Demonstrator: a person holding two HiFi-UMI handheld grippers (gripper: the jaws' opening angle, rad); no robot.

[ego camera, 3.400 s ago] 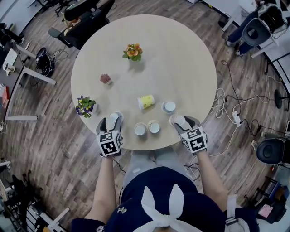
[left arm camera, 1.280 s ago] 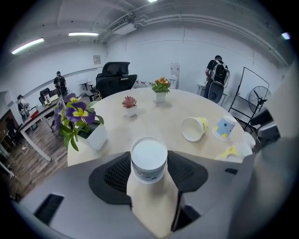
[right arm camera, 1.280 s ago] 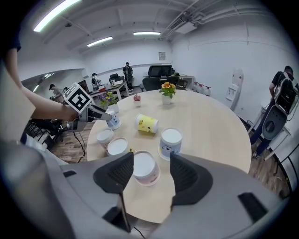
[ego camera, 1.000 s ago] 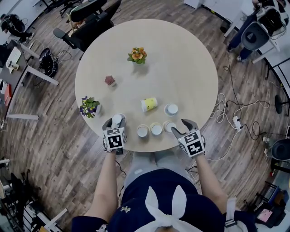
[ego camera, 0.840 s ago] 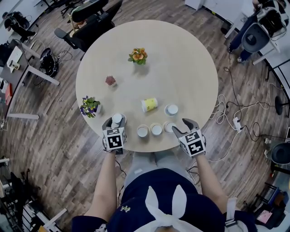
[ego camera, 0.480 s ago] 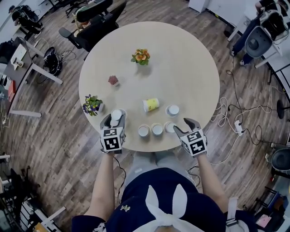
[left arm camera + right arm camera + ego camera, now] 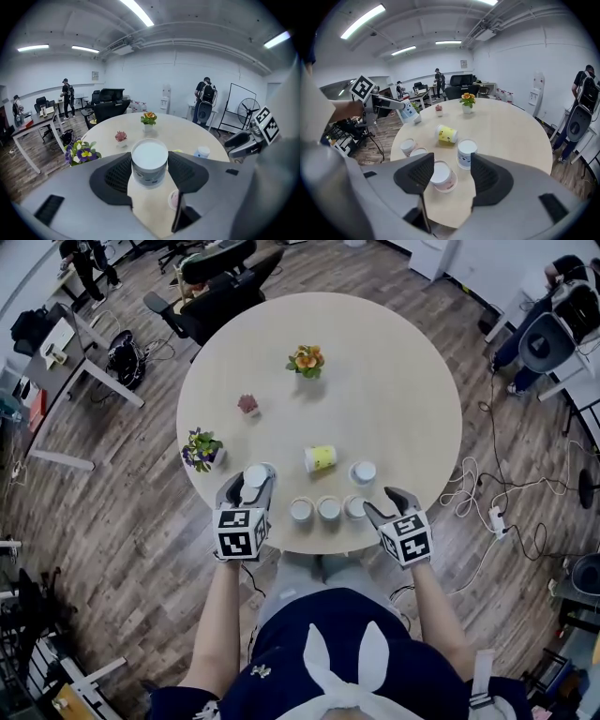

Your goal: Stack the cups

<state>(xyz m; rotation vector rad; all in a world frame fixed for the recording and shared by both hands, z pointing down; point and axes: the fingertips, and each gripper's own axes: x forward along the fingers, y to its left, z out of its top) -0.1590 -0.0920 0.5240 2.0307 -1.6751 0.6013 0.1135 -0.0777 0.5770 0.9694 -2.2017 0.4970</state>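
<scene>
While my left claw [image 7: 251, 486] clamps a white cup [image 7: 149, 161], lower left, my right claw [image 7: 384, 503] gapes, gripping nothing, just beside the pink cup [image 7: 439, 174] at the table's [image 7: 394, 381] near edge; open tabletop beyond.

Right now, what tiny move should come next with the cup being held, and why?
Probably slide the left hand-held gripper rightward until it is over the nearest standing cup. It grips a blue cup bottom-up, and that standing one is bottom-up too, so one can cap the other. The right hand-held gripper is open and holds nothing.
</scene>
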